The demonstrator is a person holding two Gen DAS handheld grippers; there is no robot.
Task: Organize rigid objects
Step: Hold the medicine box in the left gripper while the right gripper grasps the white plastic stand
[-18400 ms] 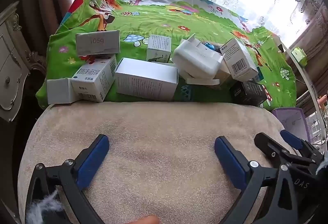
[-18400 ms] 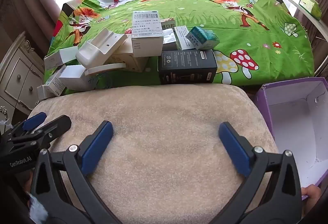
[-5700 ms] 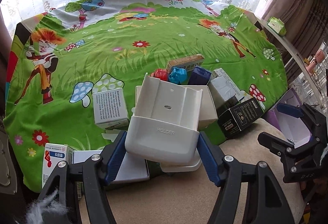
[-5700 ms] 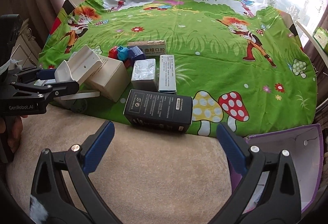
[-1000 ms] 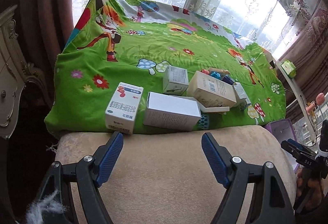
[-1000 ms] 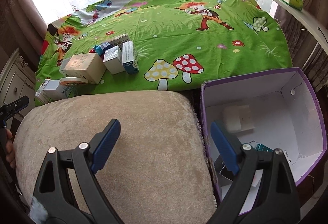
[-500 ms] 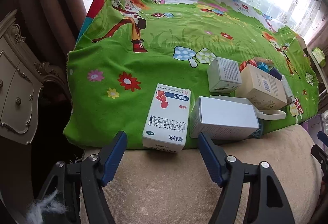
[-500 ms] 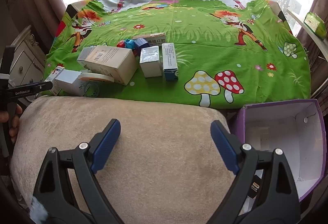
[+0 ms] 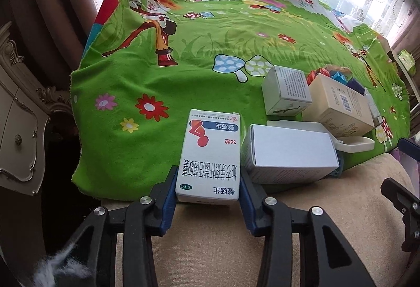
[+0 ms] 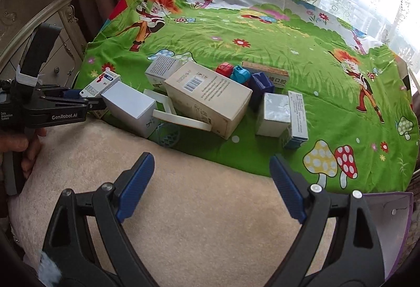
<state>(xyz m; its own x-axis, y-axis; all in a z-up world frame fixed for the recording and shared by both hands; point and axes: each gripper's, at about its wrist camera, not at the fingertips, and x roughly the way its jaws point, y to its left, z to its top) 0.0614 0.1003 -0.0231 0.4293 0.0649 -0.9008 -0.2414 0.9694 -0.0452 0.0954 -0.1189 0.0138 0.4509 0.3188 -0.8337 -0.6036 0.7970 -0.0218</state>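
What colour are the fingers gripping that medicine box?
Blue fingers on black arms, clearest in the left wrist view.

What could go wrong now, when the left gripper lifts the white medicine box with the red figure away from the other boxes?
1. The left gripper holds the medicine box only at its near end, so it may tilt or slip when lifted.
2. The plain white box lies close beside it on the right; a sideways pull could drag it off the green cloth edge.
3. The large beige box leans on a white tray; a bump may make it slide.
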